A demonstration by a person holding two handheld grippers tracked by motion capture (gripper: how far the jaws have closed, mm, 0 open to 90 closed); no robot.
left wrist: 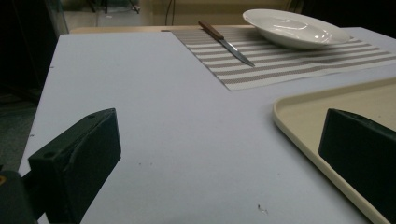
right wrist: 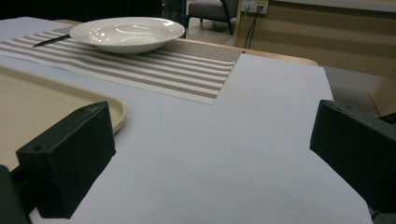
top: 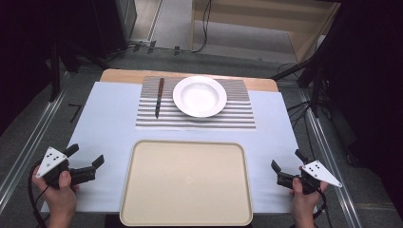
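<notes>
Left claw rests at the near left corner of the bench, held in the person's left hand. Its jaws stand spread wide with nothing between them; in the left gripper view they frame bare white bench surface and the left rim of the tray.

Right claw sits at the near right corner, in the right hand. Its jaws are likewise spread and hold nothing; the right gripper view looks across bare bench toward the tray's corner.

Beige tray lies flat at the near middle of the bench, between the two claws and just beside each, touched by neither.

Striped placemat lies beyond the tray, toward the far edge. On it:
- white plate, right of centre, upright and resting flat;
- knife, just left of the plate and apart from it, lying along the mat with its brown handle toward the far edge and its blade tip toward the tray.

Both claws are well apart from the plate and knife.
</notes>
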